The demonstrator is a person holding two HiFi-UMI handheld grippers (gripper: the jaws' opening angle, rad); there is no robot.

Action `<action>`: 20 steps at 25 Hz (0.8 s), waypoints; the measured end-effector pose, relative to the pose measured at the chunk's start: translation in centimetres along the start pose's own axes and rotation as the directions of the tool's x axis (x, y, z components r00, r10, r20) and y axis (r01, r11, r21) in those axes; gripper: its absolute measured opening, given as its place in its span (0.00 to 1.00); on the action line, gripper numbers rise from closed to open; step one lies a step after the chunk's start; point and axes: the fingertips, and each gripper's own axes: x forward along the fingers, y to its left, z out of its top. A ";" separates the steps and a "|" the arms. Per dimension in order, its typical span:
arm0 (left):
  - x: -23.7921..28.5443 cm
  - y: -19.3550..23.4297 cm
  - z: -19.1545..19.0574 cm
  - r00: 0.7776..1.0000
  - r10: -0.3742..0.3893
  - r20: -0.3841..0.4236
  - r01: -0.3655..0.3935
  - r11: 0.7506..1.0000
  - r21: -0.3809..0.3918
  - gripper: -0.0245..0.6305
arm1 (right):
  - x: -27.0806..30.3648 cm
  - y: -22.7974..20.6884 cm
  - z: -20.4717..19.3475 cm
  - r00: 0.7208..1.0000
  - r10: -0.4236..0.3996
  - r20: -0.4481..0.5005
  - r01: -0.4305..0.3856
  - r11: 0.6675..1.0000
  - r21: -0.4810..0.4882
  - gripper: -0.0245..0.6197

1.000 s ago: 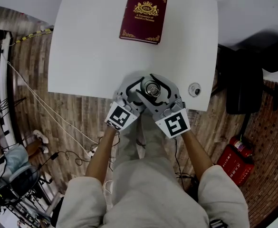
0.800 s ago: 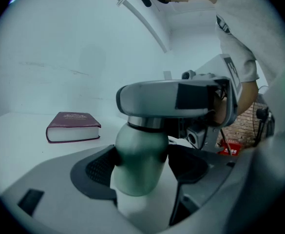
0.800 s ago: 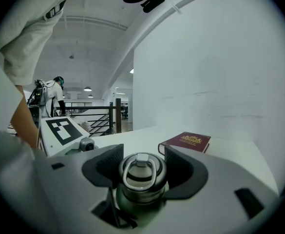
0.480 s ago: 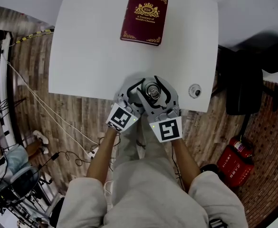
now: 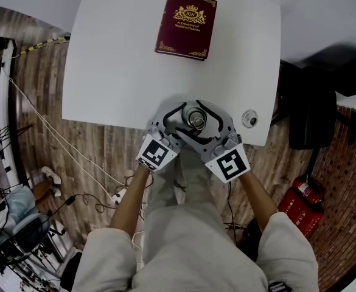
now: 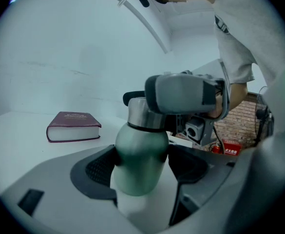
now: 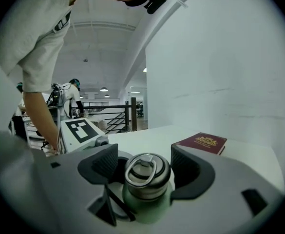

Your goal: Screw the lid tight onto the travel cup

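My left gripper (image 6: 143,166) clenches the upright green metal travel cup (image 6: 138,145); my right gripper (image 7: 145,164), fingers just released, straddles its steel ring-topped lid (image 7: 144,177).

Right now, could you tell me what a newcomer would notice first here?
The green travel cup at the near edge of the white table, clamped at its body by the left gripper. The right gripper has just been opening its jaws, which stand clear either side of the steel lid. A dark red book lies at the far side.
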 end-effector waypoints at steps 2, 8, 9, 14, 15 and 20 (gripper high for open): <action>0.1 0.1 -0.1 1.000 0.000 0.000 0.000 1.000 0.000 0.56 | 0.0 0.1 0.1 0.998 0.056 -0.005 -0.056 0.998 -0.015 0.55; 0.1 0.1 0.0 1.000 -0.003 -0.003 0.003 1.000 0.000 0.56 | 0.0 -0.1 0.5 0.977 0.209 -0.032 -0.211 0.976 -0.059 0.51; 0.1 0.1 0.0 1.000 -0.003 -0.003 0.003 1.000 0.000 0.56 | 0.0 0.0 0.5 0.971 0.233 -0.043 -0.236 0.970 -0.063 0.51; 0.0 0.2 -0.1 1.000 0.001 0.002 -0.001 1.000 -0.001 0.56 | -0.1 0.9 -0.5 0.942 0.319 -0.104 -0.327 0.942 -0.073 0.49; 0.0 0.2 -0.1 1.000 0.001 0.002 -0.001 1.000 0.000 0.56 | -0.1 0.9 -0.5 0.941 0.319 -0.111 -0.328 0.941 -0.081 0.47; -0.1 0.0 0.1 1.000 0.006 0.004 -0.006 1.000 0.003 0.56 | -0.3 0.8 -0.3 0.949 0.297 -0.105 -0.306 0.948 -0.090 0.45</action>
